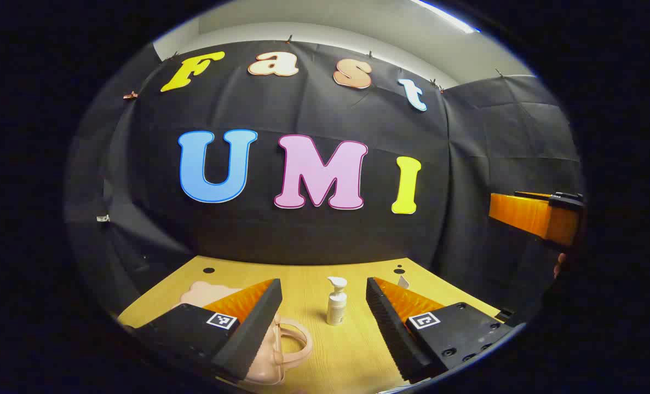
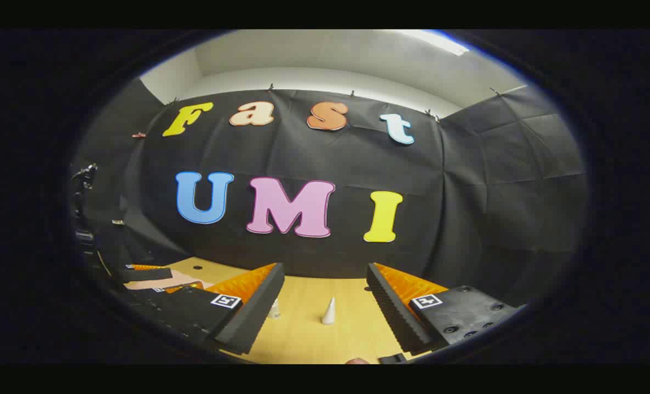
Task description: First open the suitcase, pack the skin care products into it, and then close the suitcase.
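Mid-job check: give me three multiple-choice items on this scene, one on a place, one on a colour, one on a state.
1. Seen from the left gripper view, the pump bottle stands:
A. between the fingers
B. on the suitcase
C. held in the right gripper

2. The suitcase is:
A. blue
B. pink
C. green

3. The left gripper is:
A. shut on the bottle
B. open
C. shut on the handle

Answers: 1 A, it stands on the table in the gap; 2 B, its shell is pale pink; 3 B, its fingers stand wide apart.
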{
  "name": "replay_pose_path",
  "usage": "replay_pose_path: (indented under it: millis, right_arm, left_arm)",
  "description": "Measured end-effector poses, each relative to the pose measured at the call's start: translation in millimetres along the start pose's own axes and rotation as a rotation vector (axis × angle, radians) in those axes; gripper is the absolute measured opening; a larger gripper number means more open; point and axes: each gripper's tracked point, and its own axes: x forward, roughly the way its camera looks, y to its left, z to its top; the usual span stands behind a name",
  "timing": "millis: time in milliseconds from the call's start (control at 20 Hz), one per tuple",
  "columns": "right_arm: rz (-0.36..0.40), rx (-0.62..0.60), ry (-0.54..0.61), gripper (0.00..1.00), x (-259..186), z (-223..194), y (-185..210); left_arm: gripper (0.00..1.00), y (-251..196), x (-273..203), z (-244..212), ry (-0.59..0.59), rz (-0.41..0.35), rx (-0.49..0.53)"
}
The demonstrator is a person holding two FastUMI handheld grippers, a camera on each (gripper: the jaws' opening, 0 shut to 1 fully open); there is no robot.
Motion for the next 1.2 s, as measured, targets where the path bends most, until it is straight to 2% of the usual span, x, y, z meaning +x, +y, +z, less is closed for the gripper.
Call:
replay_pose_path:
  millis: [300, 650, 1200]
  right_arm:
    - [-0.026, -0.032, 0.007, 0.97, 0, 0, -10]
    - [-0.015, -0.061, -0.009, 0.96, 4, 8, -8]
    - [-0.026, 0.000, 0.002, 0.96, 4, 0, -5]
  left_arm:
    - [0.98, 0, 12, -9, 0.022, -0.013, 0.004]
    - [0.98, 6, 19, -4, -0.033, -0.039, 0.061]
    - [0.98, 7, 9, 18, -0.054, -0.038, 0.055]
